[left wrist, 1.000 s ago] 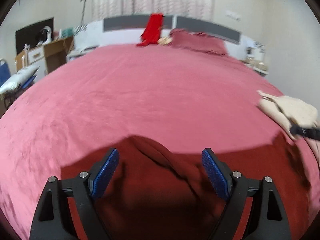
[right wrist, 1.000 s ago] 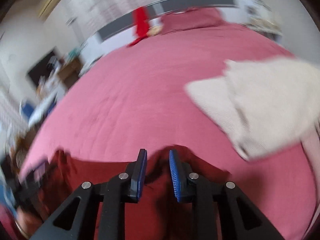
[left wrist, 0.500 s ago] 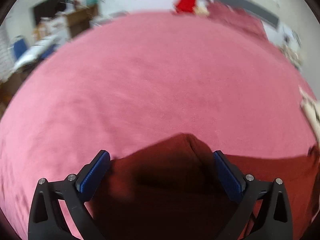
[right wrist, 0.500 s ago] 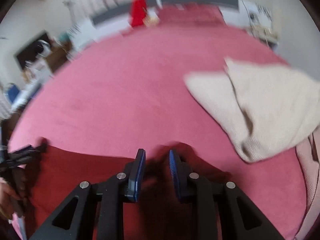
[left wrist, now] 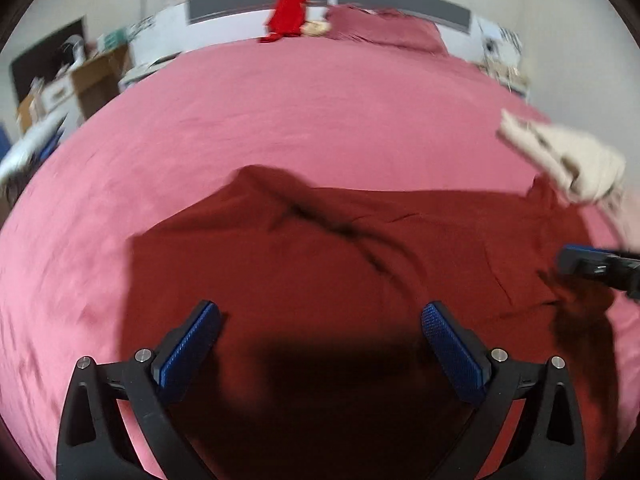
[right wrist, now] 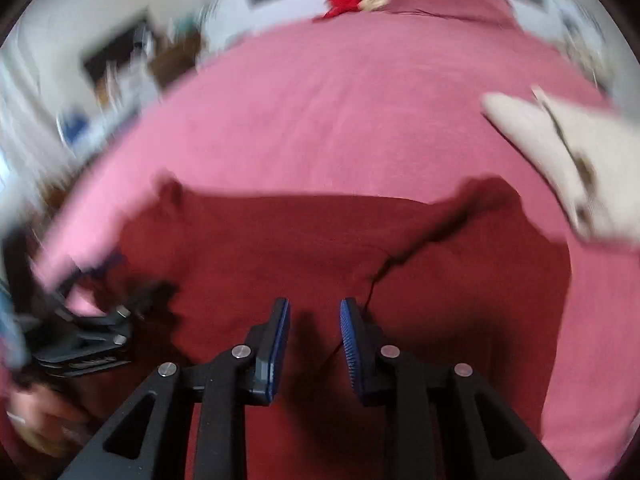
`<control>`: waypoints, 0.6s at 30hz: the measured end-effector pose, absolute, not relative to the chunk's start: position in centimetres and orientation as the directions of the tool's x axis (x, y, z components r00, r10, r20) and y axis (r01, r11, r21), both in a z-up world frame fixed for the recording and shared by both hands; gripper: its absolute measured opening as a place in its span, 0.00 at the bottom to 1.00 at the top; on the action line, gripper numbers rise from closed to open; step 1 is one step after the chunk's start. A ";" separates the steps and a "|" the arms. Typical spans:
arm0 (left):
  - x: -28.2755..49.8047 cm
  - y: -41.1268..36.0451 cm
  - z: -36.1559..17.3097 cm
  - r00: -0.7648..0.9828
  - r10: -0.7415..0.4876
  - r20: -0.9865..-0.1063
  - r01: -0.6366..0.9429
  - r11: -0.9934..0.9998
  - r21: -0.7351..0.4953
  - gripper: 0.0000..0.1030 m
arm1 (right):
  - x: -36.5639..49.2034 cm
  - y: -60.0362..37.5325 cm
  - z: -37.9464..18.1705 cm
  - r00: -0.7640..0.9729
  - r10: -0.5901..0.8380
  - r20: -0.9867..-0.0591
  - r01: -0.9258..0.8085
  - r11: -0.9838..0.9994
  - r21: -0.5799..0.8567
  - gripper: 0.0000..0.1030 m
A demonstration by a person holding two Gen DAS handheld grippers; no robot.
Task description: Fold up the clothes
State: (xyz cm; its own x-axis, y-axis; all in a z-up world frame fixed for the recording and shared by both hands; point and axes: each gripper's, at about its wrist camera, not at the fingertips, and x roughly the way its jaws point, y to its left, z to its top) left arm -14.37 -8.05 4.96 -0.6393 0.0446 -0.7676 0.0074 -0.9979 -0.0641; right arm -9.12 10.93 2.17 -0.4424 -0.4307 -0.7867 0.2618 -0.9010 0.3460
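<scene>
Dark red garment spread wide over pink bed, one long crease across the middle, cream clothes near its far right corner. Left tongs wide apart above cloth, right tongs narrowly apart, holding nothing. Better to smooth crease, grip both corners evenly.

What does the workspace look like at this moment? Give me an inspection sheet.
Surface: pink bedspread, covering the whole bed.
Job's things: dark red garment spread flat at the near edge, a crease running across it.
Clutter: cream garment lying to the right; bright red cloth hanging at the headboard; dark red pillow.
Grippers: left gripper above the dark red garment, jaws wide open, nothing between them; right gripper jaws slightly apart, nothing visibly clamped.
Cables: nothing seen.
Surroundings: desk with boxes at left, blurred; curtains behind the headboard.
</scene>
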 end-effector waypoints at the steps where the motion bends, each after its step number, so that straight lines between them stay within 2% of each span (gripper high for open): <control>1: -12.9 -9.0 5.2 -0.637 0.054 -0.769 0.021 -0.996 -0.087 0.99 | -8.2 12.2 2.6 -0.441 -0.464 -0.768 0.233 -0.886 0.401 0.26; 6: -4.7 -12.5 4.8 -0.584 0.120 -0.803 0.056 -0.981 -0.187 0.99 | -1.6 17.7 1.0 -0.384 -0.478 -0.790 0.108 -0.873 0.476 0.26; 13: 1.8 -14.0 4.0 -0.503 0.131 -0.855 0.035 -0.985 -0.171 0.99 | 8.6 26.3 -2.3 -0.357 -0.506 -0.785 -0.126 -0.806 0.578 0.27; 18: 6.1 -15.0 3.3 -0.447 0.125 -0.886 0.020 -0.989 -0.149 0.99 | 13.6 29.7 -4.6 -0.371 -0.571 -0.732 -0.218 -0.713 0.666 0.28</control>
State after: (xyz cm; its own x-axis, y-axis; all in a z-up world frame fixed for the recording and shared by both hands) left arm 6.13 -15.03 3.30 -0.4475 0.1247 -0.8856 0.0196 -0.9886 -0.1491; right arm 13.61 29.69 -4.59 -0.3714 -0.5707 -0.7324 -0.2182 -0.7131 0.6663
